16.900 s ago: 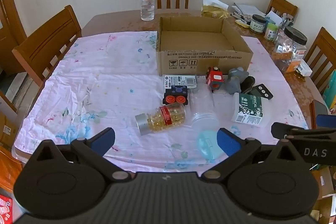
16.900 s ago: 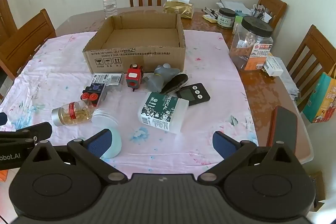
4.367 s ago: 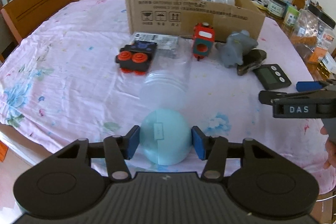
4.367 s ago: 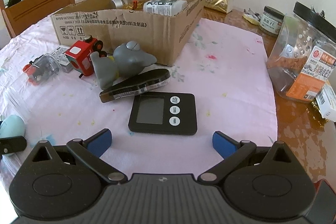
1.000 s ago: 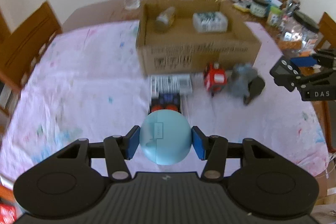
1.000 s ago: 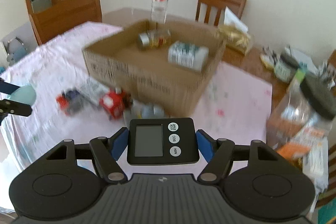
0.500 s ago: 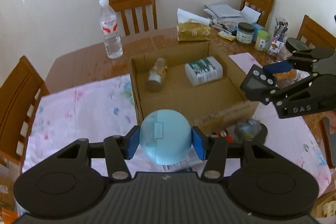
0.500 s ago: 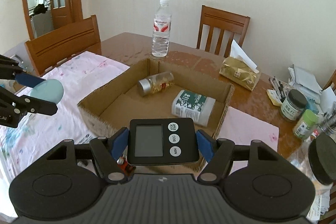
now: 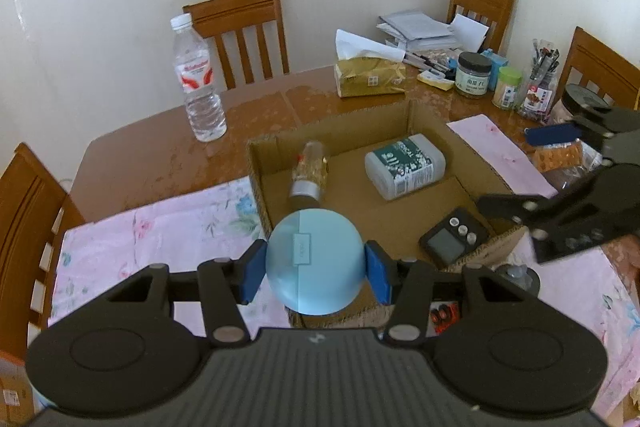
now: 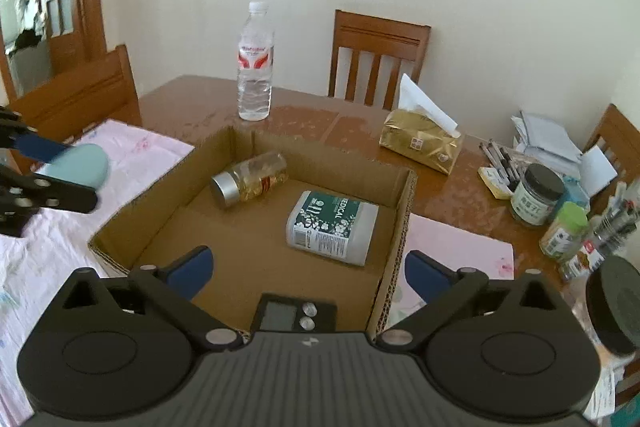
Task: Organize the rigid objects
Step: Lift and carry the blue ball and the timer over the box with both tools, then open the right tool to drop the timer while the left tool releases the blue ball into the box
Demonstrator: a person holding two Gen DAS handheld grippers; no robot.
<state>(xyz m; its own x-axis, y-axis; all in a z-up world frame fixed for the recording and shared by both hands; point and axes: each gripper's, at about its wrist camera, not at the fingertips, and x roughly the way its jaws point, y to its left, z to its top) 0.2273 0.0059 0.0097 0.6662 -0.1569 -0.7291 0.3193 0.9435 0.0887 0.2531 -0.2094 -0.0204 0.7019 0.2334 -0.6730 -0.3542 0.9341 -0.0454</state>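
Observation:
My left gripper point(image 9: 316, 269) is shut on a light blue round lid point(image 9: 315, 261) of a clear jar and holds it above the near left corner of the cardboard box point(image 9: 256, 179). My right gripper point(image 10: 306, 273) is open over the box point(image 10: 396, 227). The black timer point(image 10: 294, 315) lies in the box's near right corner, below the open fingers; it also shows in the left wrist view point(image 9: 454, 243). A gold capsule bottle point(image 10: 250, 185) and a white and green bottle point(image 10: 332, 227) lie inside the box.
A water bottle point(image 10: 256, 63) stands behind the box. A tissue pack point(image 10: 424, 143), jars point(image 10: 536, 195) and pens sit on the right. Wooden chairs point(image 10: 378, 59) ring the table. A red toy point(image 9: 442, 317) peeks out below the box's front wall.
My right gripper has opened and dropped the timer into the box. My left gripper, still holding the blue-lidded jar, has moved closer over the box's near left corner.

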